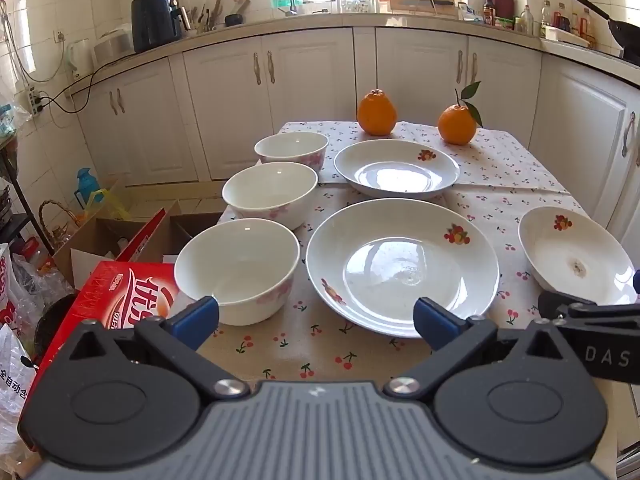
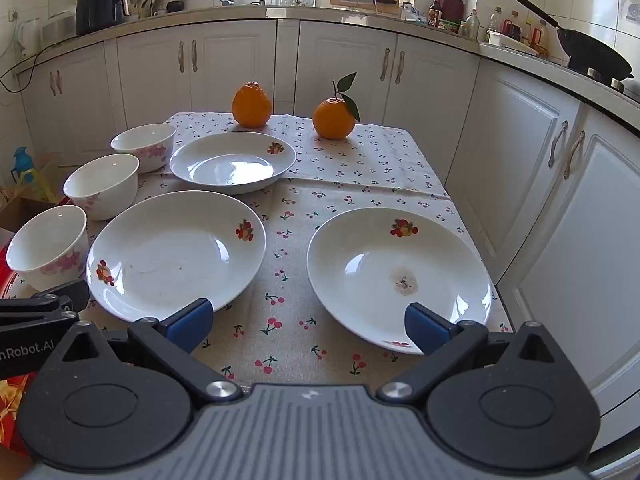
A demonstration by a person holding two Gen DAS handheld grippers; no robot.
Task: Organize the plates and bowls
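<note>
Three white bowls with pink flowers stand in a row along the table's left side: near (image 1: 238,270) (image 2: 50,246), middle (image 1: 270,194) (image 2: 102,186), far (image 1: 292,150) (image 2: 144,146). Three white fruit-print plates lie flat: centre (image 1: 402,266) (image 2: 176,254), far (image 1: 396,168) (image 2: 232,162), and right (image 1: 576,254) (image 2: 398,278), which has a brown stain. My left gripper (image 1: 316,322) is open and empty, above the near edge before the near bowl and centre plate. My right gripper (image 2: 308,326) is open and empty, between the centre and right plates.
Two oranges (image 1: 376,112) (image 1: 457,124) sit at the table's far end on the cherry-print cloth (image 2: 360,160). A red carton (image 1: 120,300) and cardboard boxes (image 1: 104,240) lie on the floor left of the table. White cabinets (image 2: 540,184) stand close on the right.
</note>
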